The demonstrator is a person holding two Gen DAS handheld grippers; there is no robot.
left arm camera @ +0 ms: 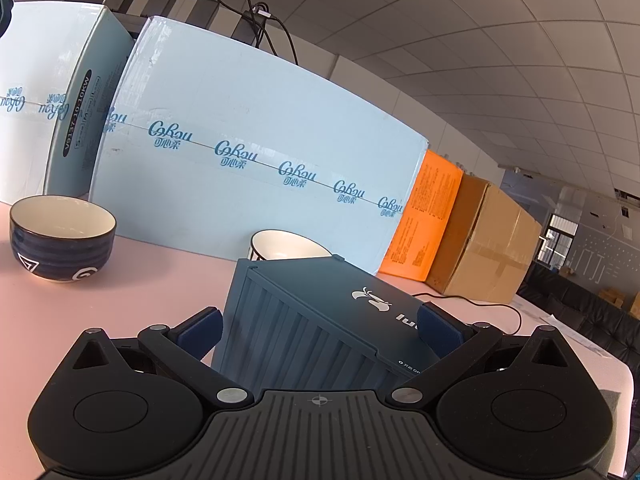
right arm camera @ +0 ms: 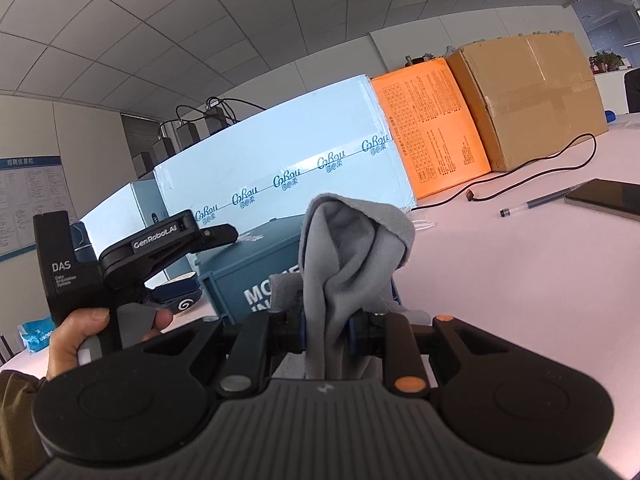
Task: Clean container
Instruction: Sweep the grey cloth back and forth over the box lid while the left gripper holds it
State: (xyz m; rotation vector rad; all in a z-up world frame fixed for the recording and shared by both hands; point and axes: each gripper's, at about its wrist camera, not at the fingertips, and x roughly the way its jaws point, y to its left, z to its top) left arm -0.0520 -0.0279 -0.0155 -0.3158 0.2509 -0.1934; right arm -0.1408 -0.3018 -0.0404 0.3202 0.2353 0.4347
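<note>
The left tongs [left arm camera: 320, 330] straddle the dark blue container [left arm camera: 320, 312], jaws spread at its sides. The right tongs [right arm camera: 328, 328] are clenched on a grey cloth [right arm camera: 352, 248] just near of the container [right arm camera: 256, 276], which stands on the pink worktop [right arm camera: 520, 280]; a dark bowl [left arm camera: 60, 240] sits far left.

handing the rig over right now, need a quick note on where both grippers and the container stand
Left gripper: open, its fingers either side of the dark blue container, which sits on the pink table; contact not clear.
Right gripper: shut on the grey cloth, held up just before the container, whether touching can't be told.
Done: cloth picked up, container framed by the left gripper.
Left: steady the container, wipe its surfaces.
Nearby: dark blue bowl, white bowl behind the container.
</note>
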